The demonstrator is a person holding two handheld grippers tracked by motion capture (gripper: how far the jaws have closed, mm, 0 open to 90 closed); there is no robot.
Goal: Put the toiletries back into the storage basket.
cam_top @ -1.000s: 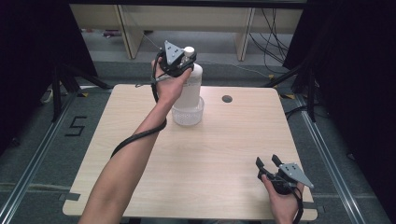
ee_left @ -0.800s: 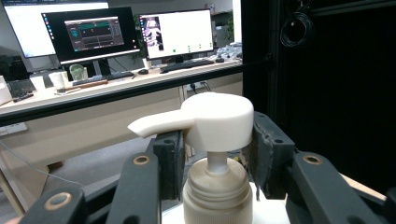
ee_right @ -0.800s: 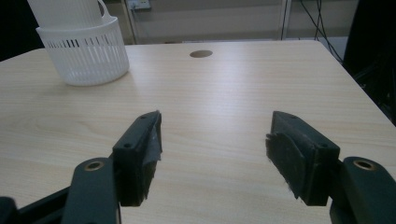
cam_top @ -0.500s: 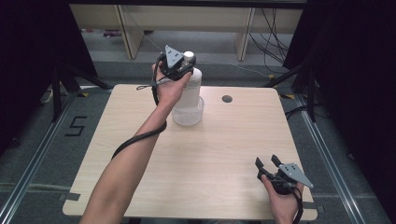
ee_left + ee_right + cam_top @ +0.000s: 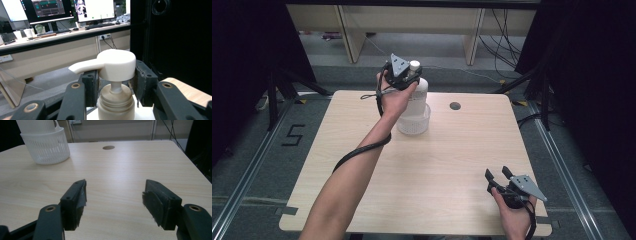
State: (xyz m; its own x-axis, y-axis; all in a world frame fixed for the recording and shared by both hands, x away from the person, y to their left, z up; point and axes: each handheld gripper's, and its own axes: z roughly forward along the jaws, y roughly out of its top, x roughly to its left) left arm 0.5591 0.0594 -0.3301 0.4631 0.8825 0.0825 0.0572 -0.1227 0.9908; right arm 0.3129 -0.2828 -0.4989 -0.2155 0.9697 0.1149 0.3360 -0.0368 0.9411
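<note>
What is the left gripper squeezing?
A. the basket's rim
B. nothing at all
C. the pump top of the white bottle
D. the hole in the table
C: in the left gripper view the left gripper has a jaw on each side of the pump top of the bottle.

Left claw [image 5: 408, 76] was reached out far with jaws clamped tight; right claw [image 5: 498, 176] sat low, jaws wide apart.

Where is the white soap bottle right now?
In the high view, the pump bottle stands in a white basket at the table's far edge, left of the round hole, with the left gripper clamped on its pump.
</note>
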